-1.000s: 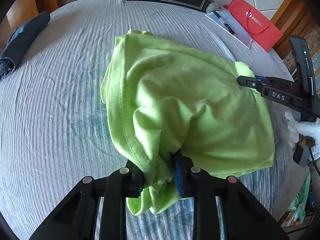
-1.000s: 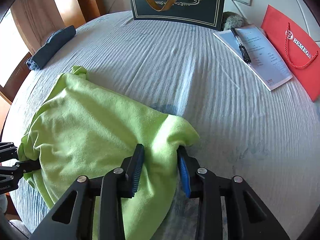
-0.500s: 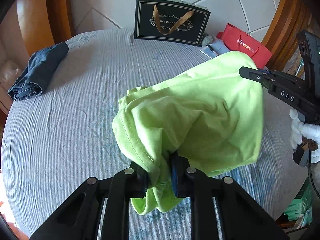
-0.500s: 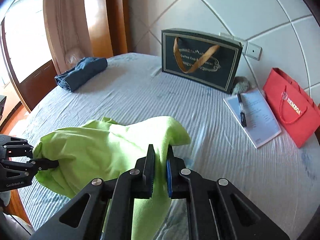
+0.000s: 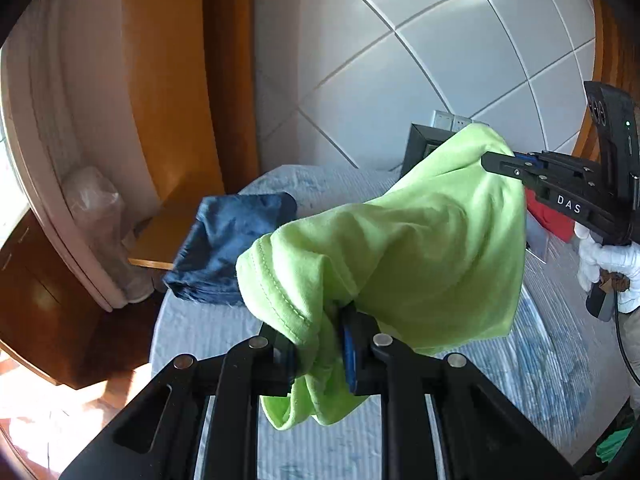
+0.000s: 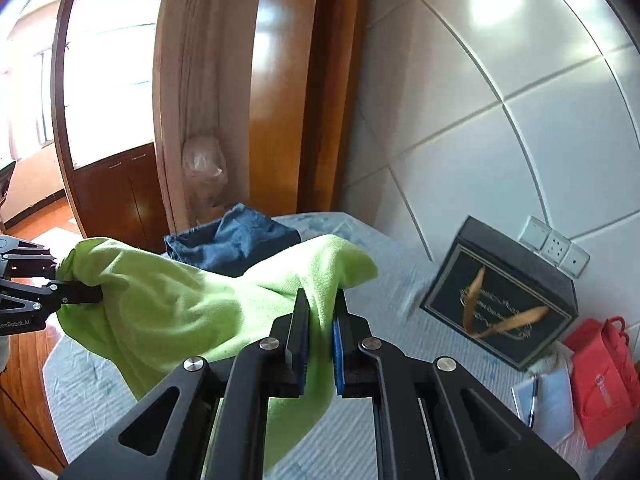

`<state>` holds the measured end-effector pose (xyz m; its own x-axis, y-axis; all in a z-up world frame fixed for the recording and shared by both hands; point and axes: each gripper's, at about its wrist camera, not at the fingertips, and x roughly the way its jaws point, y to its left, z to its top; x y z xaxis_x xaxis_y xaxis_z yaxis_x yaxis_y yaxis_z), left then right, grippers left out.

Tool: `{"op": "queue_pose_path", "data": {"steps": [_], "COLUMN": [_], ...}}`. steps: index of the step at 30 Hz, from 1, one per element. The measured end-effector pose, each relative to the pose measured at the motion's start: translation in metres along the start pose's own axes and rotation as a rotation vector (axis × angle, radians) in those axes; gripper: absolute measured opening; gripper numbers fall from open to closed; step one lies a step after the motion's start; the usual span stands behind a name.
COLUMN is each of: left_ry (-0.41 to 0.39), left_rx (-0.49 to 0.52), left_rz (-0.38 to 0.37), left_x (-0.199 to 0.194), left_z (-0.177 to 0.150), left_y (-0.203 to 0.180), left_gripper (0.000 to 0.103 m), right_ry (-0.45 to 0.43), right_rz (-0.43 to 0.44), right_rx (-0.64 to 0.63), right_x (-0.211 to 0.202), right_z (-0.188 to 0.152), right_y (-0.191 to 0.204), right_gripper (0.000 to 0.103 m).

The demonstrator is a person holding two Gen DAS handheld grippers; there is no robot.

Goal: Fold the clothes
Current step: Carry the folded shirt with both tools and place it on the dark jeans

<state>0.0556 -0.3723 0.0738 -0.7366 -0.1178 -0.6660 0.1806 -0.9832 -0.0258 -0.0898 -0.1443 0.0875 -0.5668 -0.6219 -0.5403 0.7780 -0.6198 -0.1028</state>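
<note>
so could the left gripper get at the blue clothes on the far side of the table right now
Probably not as things stand. The left gripper is shut on the green shirt, which the right gripper also clamps, so both are tied up. The blue clothes lie uncovered on the table, beyond the hanging shirt.

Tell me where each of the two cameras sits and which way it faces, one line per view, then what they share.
Left wrist: sits on the left gripper, facing forward along its fingers, shut on the green shirt, toward the tiled wall; the right gripper and a white-gloved hand show at right.
Right wrist: sits on the right gripper, looking past its fingers, shut on the green shirt, toward the wooden door frame; the left gripper shows at left.
Shared: the shirt held above the table, the blue garment and the black gift bag.
</note>
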Motion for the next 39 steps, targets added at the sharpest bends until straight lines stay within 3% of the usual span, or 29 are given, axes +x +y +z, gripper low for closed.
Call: {"op": "queue_pose_path", "data": {"steps": [4, 8, 10, 12, 15, 17, 20, 26, 31, 34, 36, 39], "left_ry": [0.018, 0.171, 0.265, 0.376, 0.425, 0.415, 0.401, 0.405, 0.35, 0.302, 0.274, 0.256], "left_rx": [0.015, 0.018, 0.016, 0.0, -0.059, -0.069, -0.079, -0.032, 0.002, 0.006, -0.008, -0.032], "left_rz": [-0.02, -0.107, -0.075, -0.002, -0.033, -0.046, -0.059, -0.002, 0.072, 0.094, 0.082, 0.06], "left_x": [0.02, 0.111, 0.178, 0.237, 0.27, 0.272, 0.272, 0.271, 0.235, 0.204, 0.186, 0.171], "left_z": [0.051, 0.069, 0.057, 0.038, 0.016, 0.011, 0.006, 0.001, 0.003, 0.0, -0.003, -0.006], "left_y": [0.084, 0.145, 0.163, 0.179, 0.194, 0.198, 0.204, 0.201, 0.193, 0.179, 0.166, 0.15], "left_gripper": [0.018, 0.026, 0.038, 0.039, 0.039, 0.041, 0.051, 0.051, 0.052, 0.063, 0.063, 0.063], "right_ry": [-0.049, 0.029, 0.119, 0.25, 0.364, 0.394, 0.436, 0.494, 0.497, 0.481, 0.469, 0.443], "right_rz": [0.019, -0.001, -0.017, -0.017, 0.03, 0.054, 0.107, 0.229, 0.213, 0.174, 0.147, 0.108], "right_rx": [0.072, 0.15, 0.223, 0.303, 0.431, 0.469, 0.511, 0.524, 0.458, 0.412, 0.371, 0.319], "right_x": [0.06, 0.145, 0.199, 0.252, 0.286, 0.287, 0.287, 0.287, 0.274, 0.253, 0.238, 0.216], "right_z": [0.073, 0.102, 0.09, 0.064, 0.016, -0.007, -0.033, -0.055, -0.049, -0.042, -0.038, -0.031], "right_y": [0.029, 0.034, 0.025, 0.014, 0.001, 0.0, 0.004, 0.04, 0.069, 0.082, 0.092, 0.106], "right_gripper": [0.009, 0.009, 0.013, 0.031, 0.045, 0.053, 0.054, 0.054, 0.054, 0.055, 0.064, 0.07]}}
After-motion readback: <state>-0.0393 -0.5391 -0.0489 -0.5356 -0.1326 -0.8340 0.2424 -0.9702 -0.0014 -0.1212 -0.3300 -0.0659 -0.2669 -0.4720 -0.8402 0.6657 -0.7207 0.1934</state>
